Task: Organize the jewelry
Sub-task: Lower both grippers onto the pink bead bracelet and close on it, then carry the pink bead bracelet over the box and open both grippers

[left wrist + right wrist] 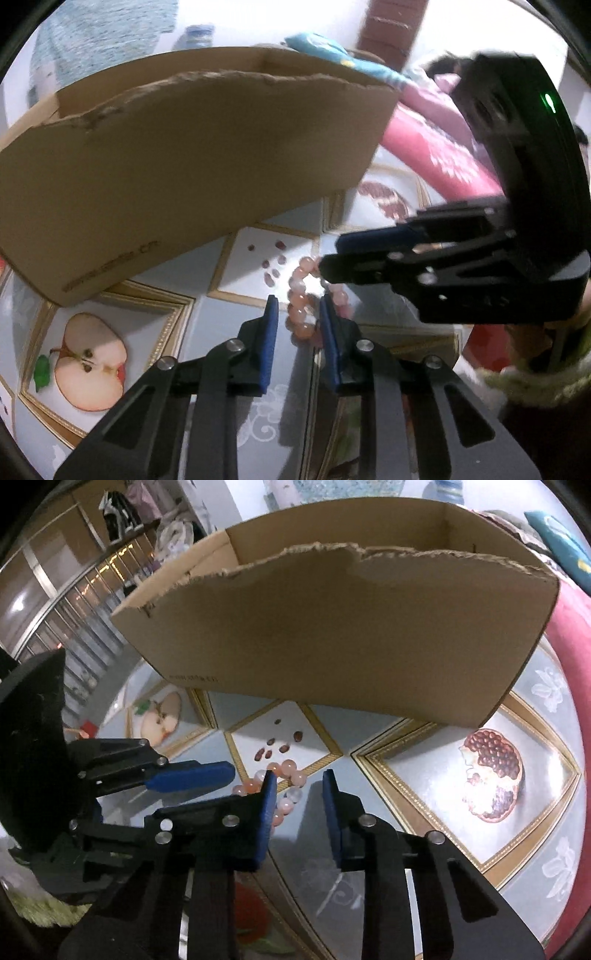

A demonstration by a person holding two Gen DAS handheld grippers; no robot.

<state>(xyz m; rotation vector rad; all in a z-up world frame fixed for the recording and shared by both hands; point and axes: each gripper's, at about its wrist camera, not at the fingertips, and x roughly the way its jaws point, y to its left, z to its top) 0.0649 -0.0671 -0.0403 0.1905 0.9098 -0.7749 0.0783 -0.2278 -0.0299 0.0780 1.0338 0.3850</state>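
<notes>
We see a bracelet of round, translucent pale-pink beads (301, 299) lying flat on the glossy patterned table top (236, 325), its loop bent into an uneven curve rather than a clean circle. It rests across the gold border of a white diamond-shaped panel, near the front wall of an open brown cardboard box (192, 155) with a torn upper edge. From the right wrist view the same beads (284, 775) show as a loose cluster, some clearer and whiter than others. The box stands upright on the table; what lies inside it we cannot tell.
</notes>
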